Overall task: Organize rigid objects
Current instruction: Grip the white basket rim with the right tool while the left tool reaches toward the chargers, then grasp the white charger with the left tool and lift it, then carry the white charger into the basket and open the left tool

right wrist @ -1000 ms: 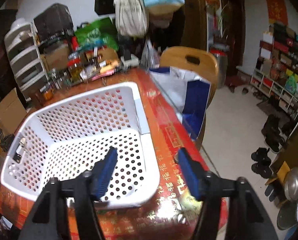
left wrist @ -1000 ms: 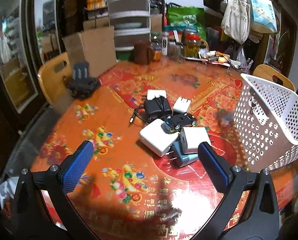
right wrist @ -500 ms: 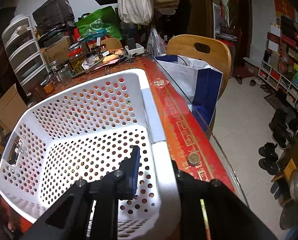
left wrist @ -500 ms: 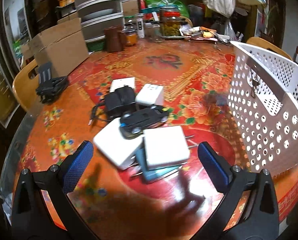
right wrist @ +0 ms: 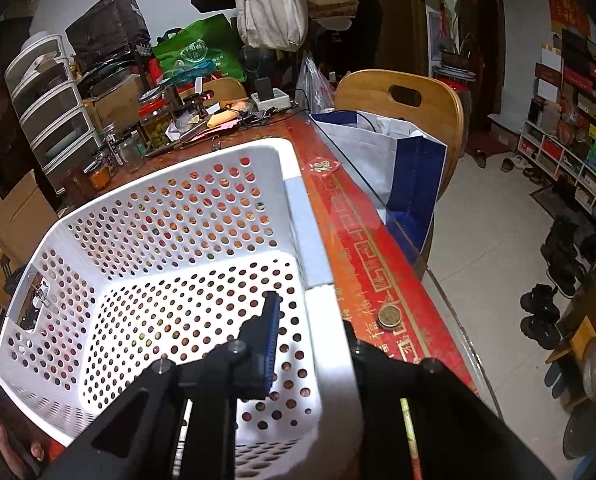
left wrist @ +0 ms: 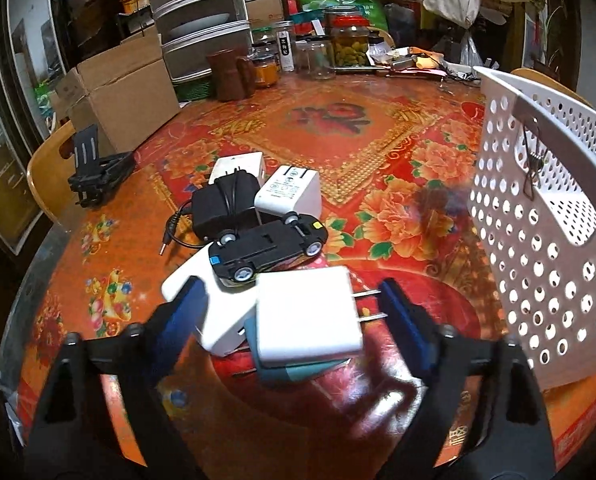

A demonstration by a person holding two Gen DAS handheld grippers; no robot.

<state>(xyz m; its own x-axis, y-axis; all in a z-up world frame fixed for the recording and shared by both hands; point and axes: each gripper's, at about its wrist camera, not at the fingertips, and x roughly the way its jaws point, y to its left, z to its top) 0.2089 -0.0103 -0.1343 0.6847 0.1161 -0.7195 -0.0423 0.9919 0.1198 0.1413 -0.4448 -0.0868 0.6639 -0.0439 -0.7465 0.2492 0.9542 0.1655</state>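
Rightward at three o'clock stood the white perforated plastic basket (right wrist: 185,240), empty, its near wall pinched by the right gripper (right wrist: 310,344). At six o'clock the left gripper (left wrist: 293,312) was closing around the white square plug charger (left wrist: 304,316), not yet pressing. Printing on the smaller white adapter (left wrist: 287,194) was unreadable.

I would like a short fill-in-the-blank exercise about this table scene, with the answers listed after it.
1. The right gripper is shut on the rim of the white ____.
2. The left gripper has a white charger between its fingers; the charger's metal prongs point toward the ____ finger.
3. The black toy car lies with its ____ turned toward the camera.

Answers: basket; right; underside
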